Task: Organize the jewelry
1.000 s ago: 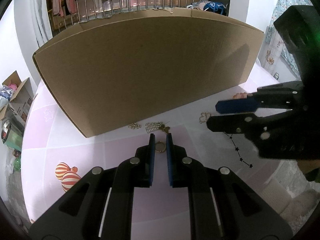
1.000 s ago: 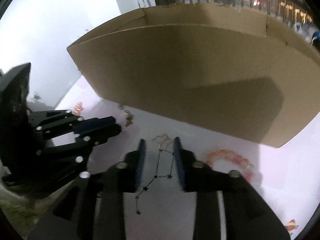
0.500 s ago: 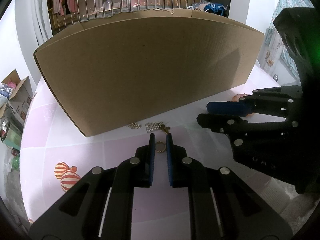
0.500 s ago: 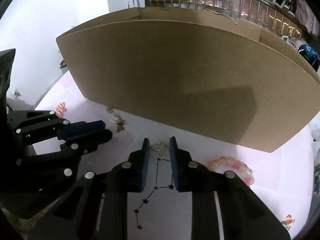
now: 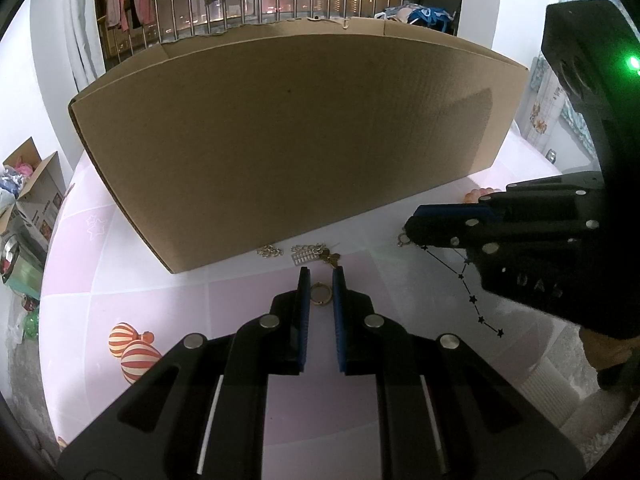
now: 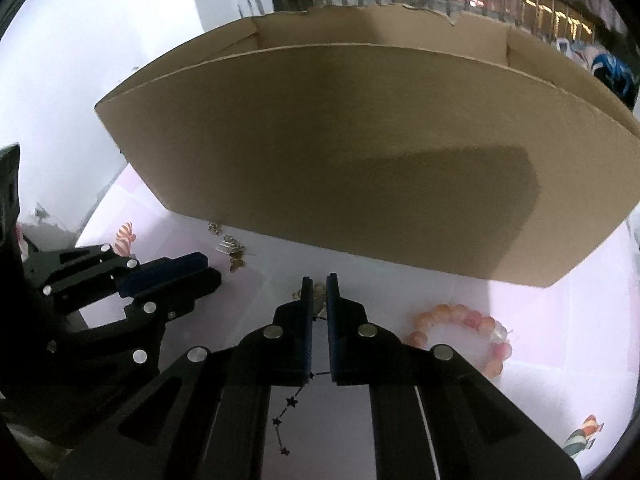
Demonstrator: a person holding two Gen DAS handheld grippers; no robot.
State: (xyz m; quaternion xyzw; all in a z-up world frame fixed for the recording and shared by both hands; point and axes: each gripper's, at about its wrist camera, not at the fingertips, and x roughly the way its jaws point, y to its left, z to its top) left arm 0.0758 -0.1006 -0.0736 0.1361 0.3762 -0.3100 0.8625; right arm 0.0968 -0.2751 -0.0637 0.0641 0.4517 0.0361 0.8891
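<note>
My left gripper (image 5: 321,272) is shut on a small gold ring (image 5: 321,293), which sits upright between the blue pads just above the pink table (image 5: 240,360). A black star necklace (image 6: 291,402) trails across the table under my right gripper (image 6: 319,280). Its jaws are closing, and their pads pinch the pale pendant (image 6: 319,300) at the chain's end. In the left wrist view the right gripper (image 5: 412,222) reaches in from the right over that star necklace (image 5: 472,299). A pink bead bracelet (image 6: 464,312) lies to the right of the right gripper.
A large cardboard box (image 5: 300,140) stands close ahead with its top open. Gold chains (image 5: 270,251) and a gold charm (image 5: 332,258) lie at its foot. The left gripper (image 6: 208,270) is near the right one's left side. Balloon stickers (image 5: 128,344) mark the table.
The right gripper's jaws have narrowed from well apart to a thin gap around the necklace's pendant, and it has shifted slightly. The left gripper and the ring have not moved.
</note>
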